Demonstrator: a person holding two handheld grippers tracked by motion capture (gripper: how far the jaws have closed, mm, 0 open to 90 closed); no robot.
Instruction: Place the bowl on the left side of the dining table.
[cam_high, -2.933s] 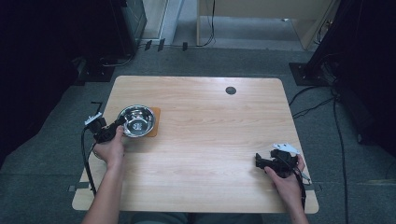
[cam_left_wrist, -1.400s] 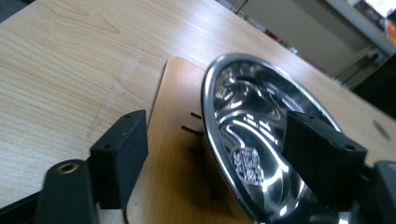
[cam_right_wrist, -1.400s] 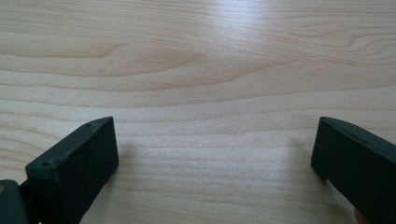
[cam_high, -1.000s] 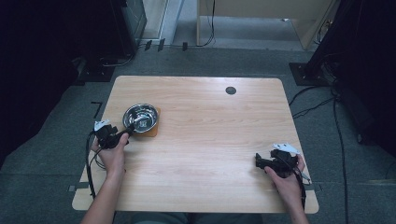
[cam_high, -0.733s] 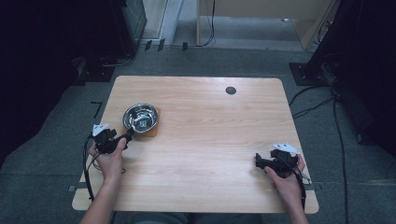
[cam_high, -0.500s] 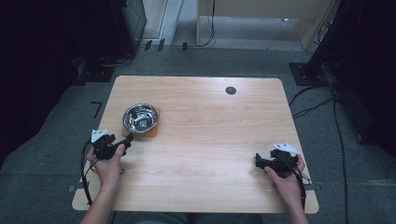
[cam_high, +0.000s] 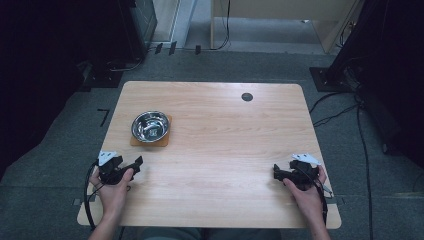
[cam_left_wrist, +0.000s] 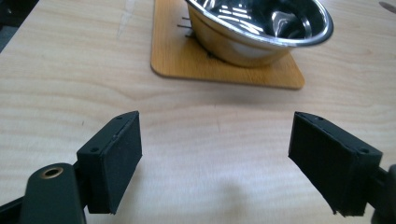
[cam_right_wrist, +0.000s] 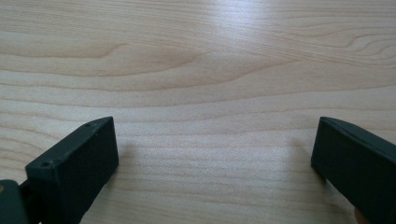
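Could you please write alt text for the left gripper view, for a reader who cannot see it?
The left gripper hangs open just above a light wooden table, its two black padded jaws wide apart with nothing between them. Ahead of it, an empty shiny steel bowl sits on a thin orange-brown wooden mat with rounded corners.

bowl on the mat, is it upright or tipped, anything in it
Upright and empty: the steel bowl sits rim-up on the wooden mat, and its shiny inside shows reflections, no contents, in the high view and the left gripper view.
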